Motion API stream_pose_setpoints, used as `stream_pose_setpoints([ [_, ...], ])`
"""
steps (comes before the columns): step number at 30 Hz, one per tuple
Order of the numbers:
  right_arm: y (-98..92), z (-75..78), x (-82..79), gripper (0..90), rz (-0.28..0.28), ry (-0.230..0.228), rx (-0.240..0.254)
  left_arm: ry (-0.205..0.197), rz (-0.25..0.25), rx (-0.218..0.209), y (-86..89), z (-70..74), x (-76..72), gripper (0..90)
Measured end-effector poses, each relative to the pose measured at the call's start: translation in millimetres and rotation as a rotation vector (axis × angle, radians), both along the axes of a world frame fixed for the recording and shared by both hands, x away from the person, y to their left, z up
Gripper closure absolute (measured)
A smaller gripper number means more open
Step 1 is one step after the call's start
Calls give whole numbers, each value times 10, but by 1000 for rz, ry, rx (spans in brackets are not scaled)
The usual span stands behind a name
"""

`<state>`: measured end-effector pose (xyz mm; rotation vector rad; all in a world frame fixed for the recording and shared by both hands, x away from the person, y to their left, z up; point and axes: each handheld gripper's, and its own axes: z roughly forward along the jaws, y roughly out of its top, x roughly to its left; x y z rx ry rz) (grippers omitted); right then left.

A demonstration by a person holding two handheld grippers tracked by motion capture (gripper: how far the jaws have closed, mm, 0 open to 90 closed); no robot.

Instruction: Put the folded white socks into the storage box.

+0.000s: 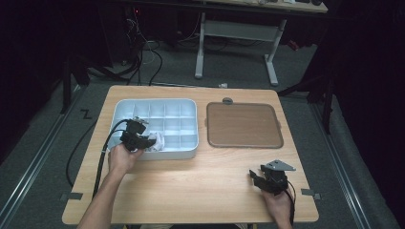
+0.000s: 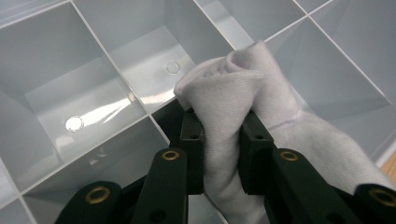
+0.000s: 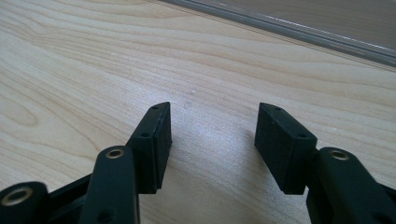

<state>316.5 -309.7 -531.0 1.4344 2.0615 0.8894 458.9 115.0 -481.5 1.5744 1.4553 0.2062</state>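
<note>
White cloth [image 2: 233, 98] pinched over grey divided tray [image 1: 186, 143].

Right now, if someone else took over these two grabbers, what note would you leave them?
Left gripper: shut on the white cloth, held over the front compartments of the grey tray.
Right gripper: open, holding nothing, low over bare table near the front right.
Brown mat: lies right of the tray, nothing on it.
Done: cloth gripped and at the tray.
Left: probably placing the cloth in a compartment or wiping with it; I cannot tell which.
</note>
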Motion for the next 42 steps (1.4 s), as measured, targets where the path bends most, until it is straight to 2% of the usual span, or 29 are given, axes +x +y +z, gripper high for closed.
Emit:
stream_pose_setpoints([
  [5,0,0,0,464,0,0,0,11,4,3,-9,6,10,755],
  [18,-1,0,1,464,0,0,1,27,3,50,-69,-31,24,758],
  [20,-1,0,1,464,0,0,1,35,2,58,-85,-41,29,759],
  [24,-1,-1,0,464,0,0,1,75,-11,102,-147,-104,52,765],
  [30,-3,0,1,464,-2,1,3,87,-13,87,-130,-100,63,761],
  [36,-4,0,1,463,-1,1,3,57,-7,98,-139,-83,46,723],
  [39,-4,0,1,463,-1,1,3,56,8,61,-116,-37,48,678],
  [42,-3,0,0,463,-1,1,3,48,14,49,-111,-10,44,641],
])
